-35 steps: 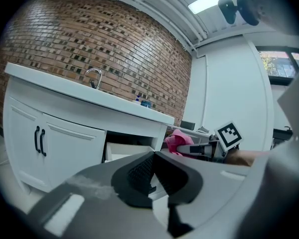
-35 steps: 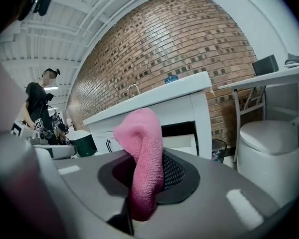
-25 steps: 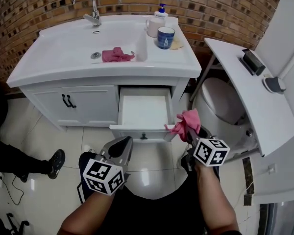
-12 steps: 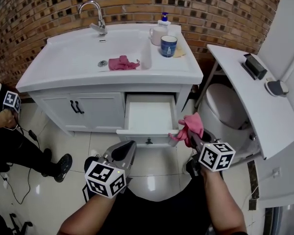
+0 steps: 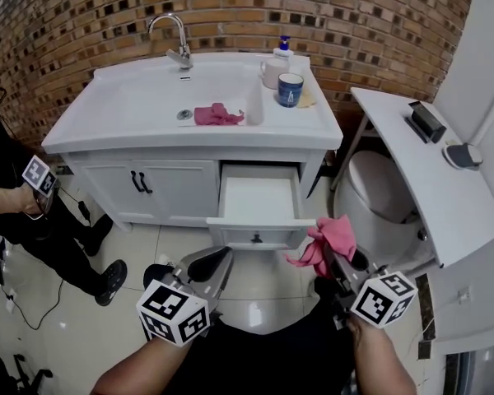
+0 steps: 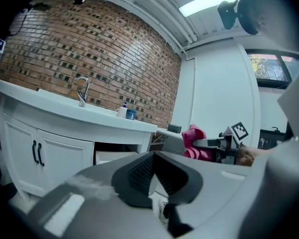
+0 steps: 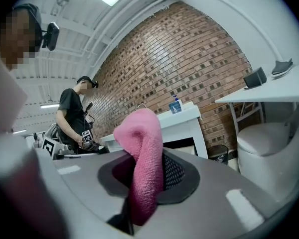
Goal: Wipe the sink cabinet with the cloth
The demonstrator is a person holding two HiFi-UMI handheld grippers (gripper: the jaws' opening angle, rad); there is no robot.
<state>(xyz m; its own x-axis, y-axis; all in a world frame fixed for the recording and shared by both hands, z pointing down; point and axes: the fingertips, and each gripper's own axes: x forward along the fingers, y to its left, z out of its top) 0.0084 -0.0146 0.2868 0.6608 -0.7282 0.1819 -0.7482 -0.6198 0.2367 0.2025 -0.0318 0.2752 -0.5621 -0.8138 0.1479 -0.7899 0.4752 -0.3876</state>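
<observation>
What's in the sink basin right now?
A crumpled pink cloth lies in the sink basin, just right of the drain. The rest of the basin floor shows bare white. Whatever sits under that cloth is covered and can't be seen.

pink cloth (image 7: 141,133) sat pinched in right tongs (image 7: 147,177), sticking way up. sink cabinet (image 7: 185,124) stood behind, toilet (image 7: 269,138) off right, person (image 7: 72,112) far left.

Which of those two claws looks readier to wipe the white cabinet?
Right. The right gripper is shut on the pink cloth, beside the open drawer; the left gripper is shut on nothing.
</observation>
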